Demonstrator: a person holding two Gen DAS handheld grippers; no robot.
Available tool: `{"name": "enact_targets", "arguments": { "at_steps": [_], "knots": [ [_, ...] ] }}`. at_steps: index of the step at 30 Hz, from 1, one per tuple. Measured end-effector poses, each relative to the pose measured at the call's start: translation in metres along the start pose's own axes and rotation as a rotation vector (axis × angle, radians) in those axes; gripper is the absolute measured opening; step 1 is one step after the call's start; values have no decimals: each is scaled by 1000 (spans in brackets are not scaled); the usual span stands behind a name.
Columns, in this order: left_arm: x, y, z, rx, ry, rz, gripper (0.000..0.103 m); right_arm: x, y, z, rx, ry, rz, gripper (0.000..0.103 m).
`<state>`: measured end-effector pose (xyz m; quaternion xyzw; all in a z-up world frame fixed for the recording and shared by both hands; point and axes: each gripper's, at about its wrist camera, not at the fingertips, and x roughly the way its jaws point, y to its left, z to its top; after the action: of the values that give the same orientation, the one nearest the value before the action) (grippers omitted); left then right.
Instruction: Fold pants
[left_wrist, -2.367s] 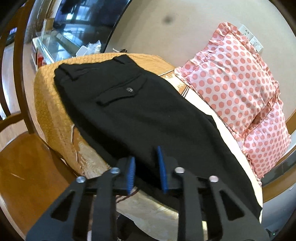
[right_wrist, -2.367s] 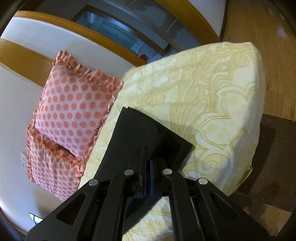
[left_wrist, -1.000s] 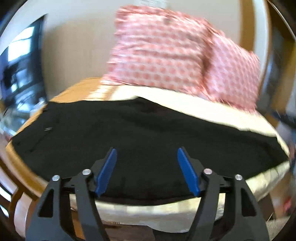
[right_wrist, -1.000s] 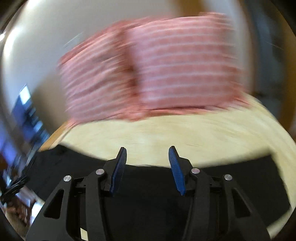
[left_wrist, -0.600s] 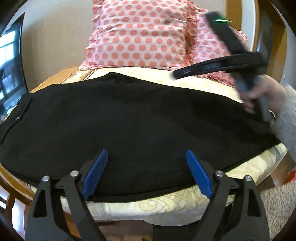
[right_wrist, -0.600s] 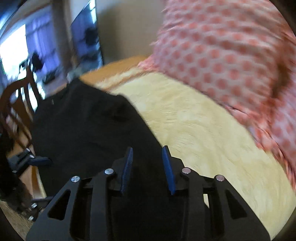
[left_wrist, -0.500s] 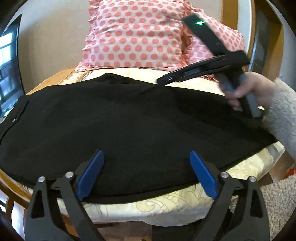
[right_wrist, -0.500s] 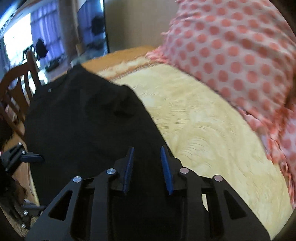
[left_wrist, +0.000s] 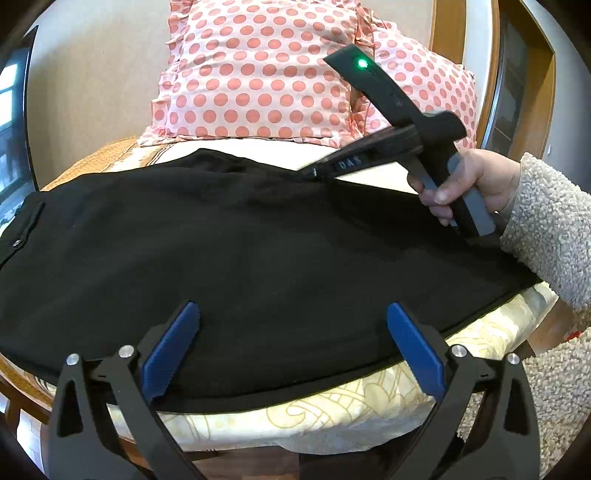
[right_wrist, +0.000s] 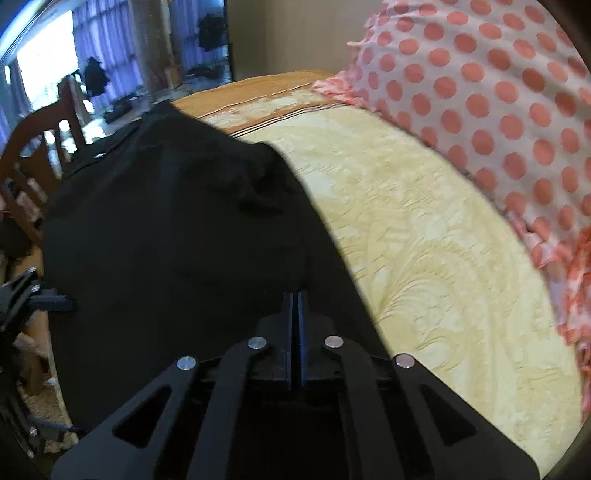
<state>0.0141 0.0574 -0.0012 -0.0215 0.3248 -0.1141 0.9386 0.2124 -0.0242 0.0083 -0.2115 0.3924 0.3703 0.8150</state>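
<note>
Black pants (left_wrist: 240, 251) lie flat across a yellow patterned cushion (left_wrist: 332, 417), waist with a button to the left. My left gripper (left_wrist: 291, 343) is open wide, hovering over the pants' near edge, holding nothing. My right gripper (left_wrist: 314, 171) reaches in from the right at the pants' far edge. In the right wrist view the right gripper (right_wrist: 296, 295) is shut on the far edge of the pants (right_wrist: 166, 240), where the fabric bunches up.
Two pink polka-dot pillows (left_wrist: 266, 74) lean at the back of the cushion (right_wrist: 424, 258). A wooden chair (right_wrist: 33, 147) stands beyond the waist end. A beige rug (left_wrist: 554, 387) lies at the right.
My right gripper swung round to the pants' far edge and closed on the fabric. My left gripper let go, moved to the near edge and opened wide.
</note>
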Motion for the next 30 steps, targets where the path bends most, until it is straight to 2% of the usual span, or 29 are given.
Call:
{"name": "enact_targets", "arguments": {
  "at_steps": [2,4,6,7,8,9,10,11,12,17,20,25,28,30],
  "knots": [
    [0,1,1,2,3,-1,101,-1,-10,5,55,-28,-26,1],
    [0,1,1,3,2,-2,101,8,-11,3,59,14,-27,1],
    [0,0,1,5,3,2,101,9,-5,0,23,13,-100,3],
    [0,-1,1,6,3,3,101,4,-9,1,40,19,-158,5],
    [0,-1,1,9,3,5,101,-3,-18,1,77,8,-176,8],
    [0,-1,1,12,3,7,101,-16,-32,-1,147,-18,-191,23],
    [0,-2,1,17,6,11,101,-25,-41,-3,189,-36,-193,45],
    [0,-1,2,18,7,12,101,-44,-58,-10,261,-75,-192,53],
    [0,-1,2,17,7,12,101,-57,-70,-17,302,-100,-183,55],
    [0,1,3,10,-4,8,101,-116,-113,-76,436,-105,-232,54],
    [0,0,2,16,-6,17,101,-129,-109,-115,424,-60,-249,54],
    [2,-3,3,20,1,34,101,-137,-99,-161,371,-9,-416,54],
    [3,-4,3,27,9,50,101,-140,-106,-177,373,11,-404,54],
    [3,-5,3,30,12,61,101,-130,-110,-182,359,61,-385,54]
  ]
}}
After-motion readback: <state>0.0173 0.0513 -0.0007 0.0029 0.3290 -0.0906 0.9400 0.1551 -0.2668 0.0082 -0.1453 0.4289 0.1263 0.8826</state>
